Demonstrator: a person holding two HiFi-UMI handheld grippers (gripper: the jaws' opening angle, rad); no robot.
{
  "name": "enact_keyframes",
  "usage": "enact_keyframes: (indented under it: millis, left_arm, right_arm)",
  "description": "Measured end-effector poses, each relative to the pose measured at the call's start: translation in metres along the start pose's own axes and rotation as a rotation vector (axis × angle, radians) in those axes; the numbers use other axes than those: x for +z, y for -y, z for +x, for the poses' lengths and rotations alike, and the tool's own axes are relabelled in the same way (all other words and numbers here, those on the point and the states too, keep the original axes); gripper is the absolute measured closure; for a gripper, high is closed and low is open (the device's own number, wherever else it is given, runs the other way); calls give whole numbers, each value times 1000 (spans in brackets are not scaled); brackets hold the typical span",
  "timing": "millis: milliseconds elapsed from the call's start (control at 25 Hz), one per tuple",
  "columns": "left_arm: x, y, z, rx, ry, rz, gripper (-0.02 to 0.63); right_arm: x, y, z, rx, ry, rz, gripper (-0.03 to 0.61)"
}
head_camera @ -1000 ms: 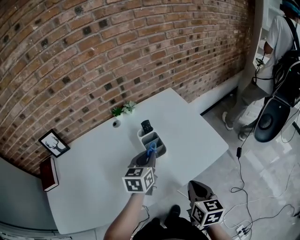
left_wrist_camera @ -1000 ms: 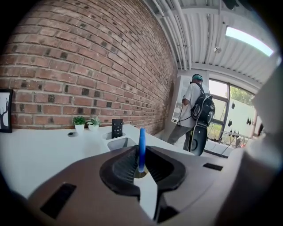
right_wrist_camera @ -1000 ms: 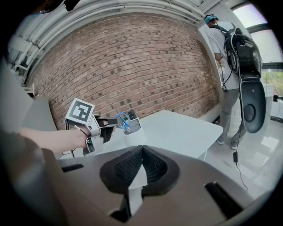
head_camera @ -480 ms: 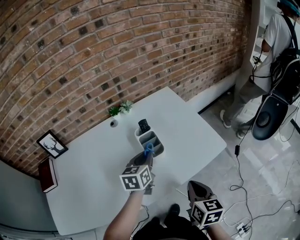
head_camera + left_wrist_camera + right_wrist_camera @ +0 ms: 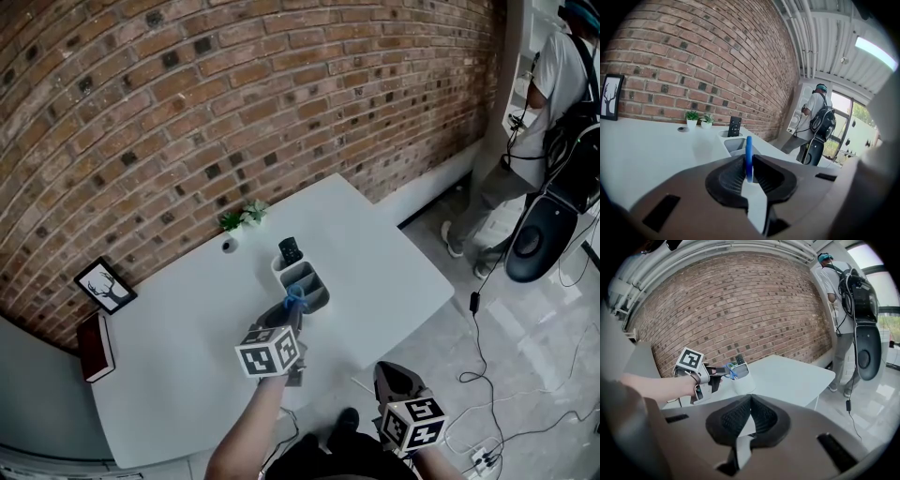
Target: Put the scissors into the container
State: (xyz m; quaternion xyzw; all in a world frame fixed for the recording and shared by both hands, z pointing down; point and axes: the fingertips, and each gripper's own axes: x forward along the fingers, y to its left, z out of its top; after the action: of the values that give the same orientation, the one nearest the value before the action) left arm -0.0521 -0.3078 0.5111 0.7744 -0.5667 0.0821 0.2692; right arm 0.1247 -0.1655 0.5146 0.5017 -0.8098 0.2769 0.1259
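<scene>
My left gripper (image 5: 293,312) is shut on the blue scissors (image 5: 297,298), holding them over the white table at the near rim of the container (image 5: 309,279). The container is a pale grey desk organiser with several open compartments. In the left gripper view the blue scissors (image 5: 748,157) stand edge-on between the pads, with the container (image 5: 732,143) just beyond. The right gripper view shows the left gripper (image 5: 707,376), the scissors (image 5: 731,371) and the container (image 5: 742,378) from the side. My right gripper (image 5: 394,377) hangs low, off the table's front edge, and is shut on nothing (image 5: 750,405).
A black remote (image 5: 291,250) stands in the container's far compartment. Two small potted plants (image 5: 243,217) sit by the brick wall; a framed picture (image 5: 105,286) and a book (image 5: 96,346) are at the far left. A person with a backpack (image 5: 553,141) stands at the right, with cables on the floor (image 5: 483,328).
My left gripper has shifted slightly left and nearer with the scissors still in it. The right gripper has stayed where it was.
</scene>
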Motion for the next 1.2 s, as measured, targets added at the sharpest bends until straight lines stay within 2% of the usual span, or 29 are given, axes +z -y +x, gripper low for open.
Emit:
enact_keyframes:
  millis: [600, 840, 1200]
  left_arm:
    - [-3, -5, -4, -7, -12, 40, 568]
    - [-6, -4, -15, -30, -19, 41, 522]
    - [-20, -23, -46, 29, -19, 56, 522]
  right_arm:
    - [-3, -6, -1, -7, -7, -14, 578]
    - [-4, -11, 1, 1, -8, -19, 578]
    - [-3, -25, 9, 21, -14, -38, 578]
